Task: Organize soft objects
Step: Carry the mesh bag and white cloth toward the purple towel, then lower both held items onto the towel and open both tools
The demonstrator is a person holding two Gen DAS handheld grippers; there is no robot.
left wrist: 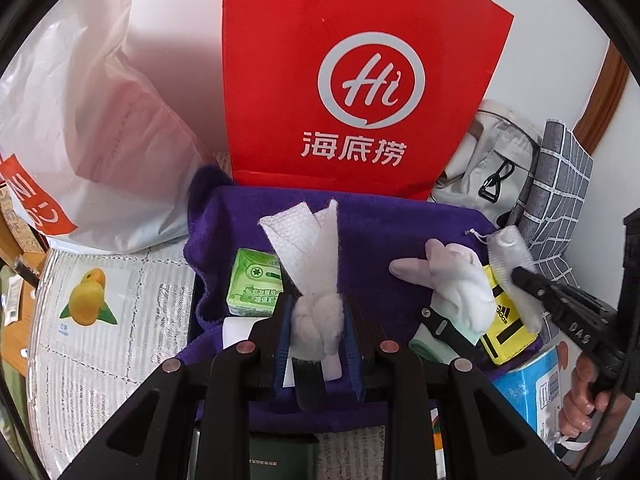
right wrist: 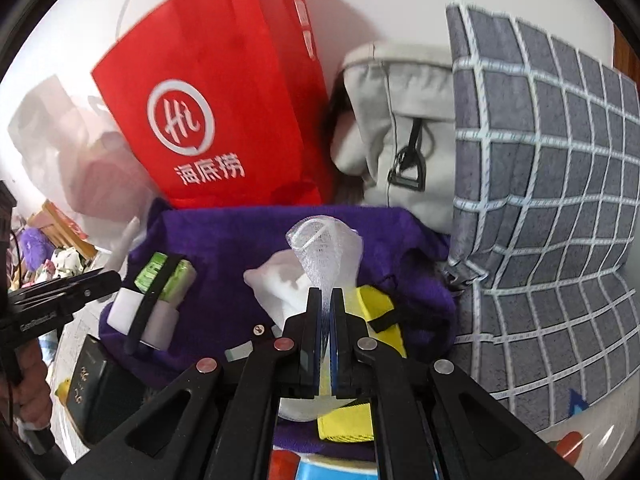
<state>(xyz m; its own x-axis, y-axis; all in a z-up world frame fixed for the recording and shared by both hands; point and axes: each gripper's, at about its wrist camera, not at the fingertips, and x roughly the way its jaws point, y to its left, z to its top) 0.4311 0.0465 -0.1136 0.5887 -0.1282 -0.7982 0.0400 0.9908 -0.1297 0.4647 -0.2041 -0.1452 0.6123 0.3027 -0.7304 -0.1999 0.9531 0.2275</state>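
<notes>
A purple towel [left wrist: 400, 232] is spread on the surface. My left gripper [left wrist: 318, 304] is shut on a white knotted cloth [left wrist: 316, 320], whose two strips stand up above the blue pads. Beside it lies a green tissue pack [left wrist: 256, 284] under a black strap. To the right, a white glove-like bundle [left wrist: 456, 284] rests against a yellow box [left wrist: 506, 320]. My right gripper [right wrist: 326, 292] is shut on a white mesh cloth [right wrist: 324, 248] just over that bundle [right wrist: 276, 284] and the yellow box [right wrist: 380, 308]. It also shows at the right of the left wrist view [left wrist: 520, 276].
A red paper bag [left wrist: 340, 80] stands behind the towel, with a white plastic bag [left wrist: 100, 140] to its left. A grey backpack [right wrist: 400, 120] and a grey checked cushion [right wrist: 540, 200] fill the right. A dark book [right wrist: 92, 384] and a blue pack [left wrist: 528, 384] lie near the front.
</notes>
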